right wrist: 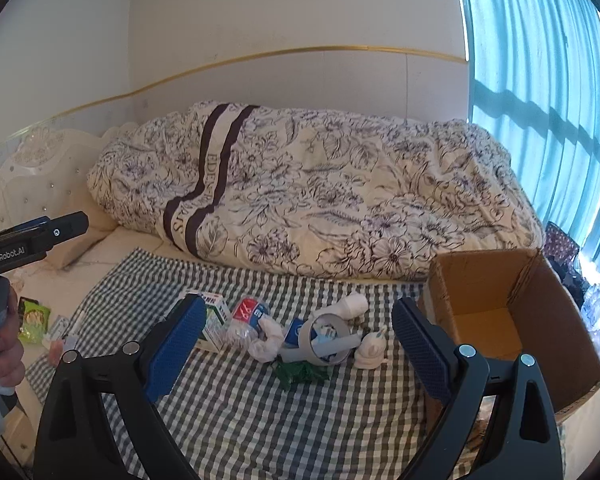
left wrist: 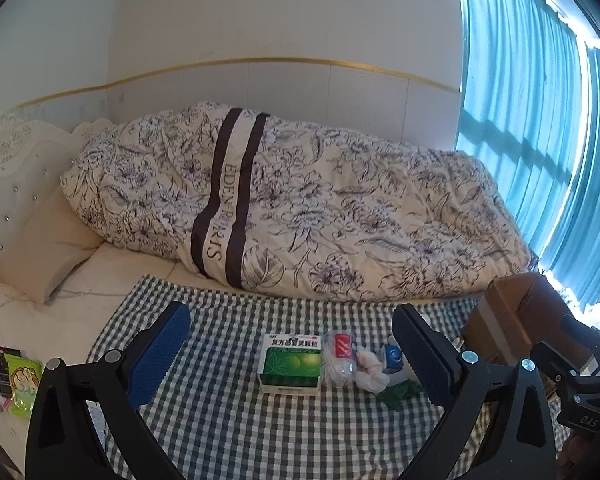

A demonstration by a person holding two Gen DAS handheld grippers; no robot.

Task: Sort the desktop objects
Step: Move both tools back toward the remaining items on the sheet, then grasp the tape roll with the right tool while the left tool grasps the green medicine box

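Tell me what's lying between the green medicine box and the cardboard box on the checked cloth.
In the right wrist view, between the medicine box and cardboard box: a red-labelled packet, white socks, grey tape roll, white figurine.

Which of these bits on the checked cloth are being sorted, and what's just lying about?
For the job:
medicine box
red-labelled packet
white cloth bundle
grey tape ring
green scrap
cardboard box
left claw
right claw

Lying about:
floral quilt
pillow
green snack packet

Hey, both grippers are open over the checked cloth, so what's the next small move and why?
Probably ease the right gripper forward and down onto the grey tape roll. Both grippers are open and empty, the roll lies nearly centred between its fingers, and the open cardboard box sits just right of it.
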